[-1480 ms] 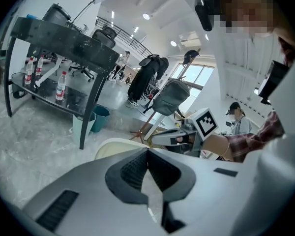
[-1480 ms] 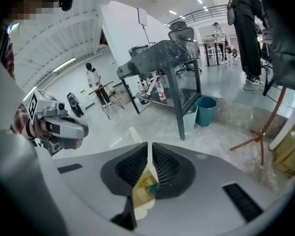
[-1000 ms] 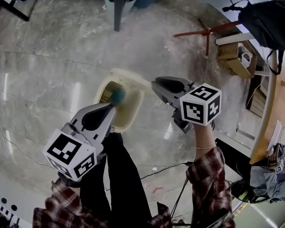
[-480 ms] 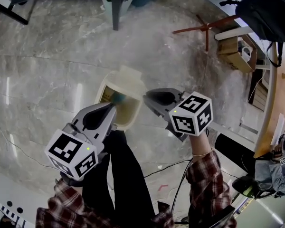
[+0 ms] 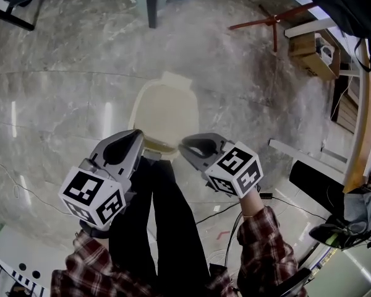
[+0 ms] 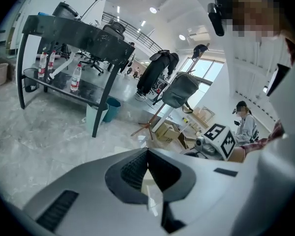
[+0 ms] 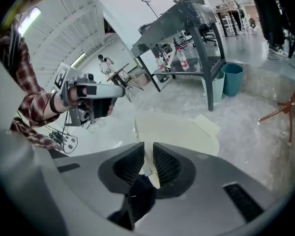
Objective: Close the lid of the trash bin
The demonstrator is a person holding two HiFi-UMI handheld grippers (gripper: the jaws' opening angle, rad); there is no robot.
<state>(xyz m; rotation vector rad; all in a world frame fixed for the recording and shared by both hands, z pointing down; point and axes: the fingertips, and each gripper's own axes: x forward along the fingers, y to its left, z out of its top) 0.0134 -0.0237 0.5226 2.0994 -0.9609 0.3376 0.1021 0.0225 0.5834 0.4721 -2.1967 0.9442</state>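
The cream trash bin (image 5: 164,113) stands on the marble floor with its lid (image 7: 174,132) lying flat over the opening. My right gripper (image 5: 185,146) is at the bin's near right corner. Its jaws are closed to a narrow slit with the lid's thin cream rim (image 7: 150,168) between the pads. My left gripper (image 5: 136,138) hovers at the bin's near left corner, shut with its tips touching and nothing held. Dark trousers hide the bin's near side in the head view.
A black table leg (image 5: 153,2) and a teal bucket (image 7: 232,77) stand beyond the bin. A red-legged stand (image 5: 272,22) and a cardboard box (image 5: 312,54) are at the far right. Cables (image 5: 229,210) trail on the floor near the person's legs.
The lid has swung down from upright to flat, covering the teal item inside. The right gripper came down and nearer with it. The left gripper stayed by the near left corner.
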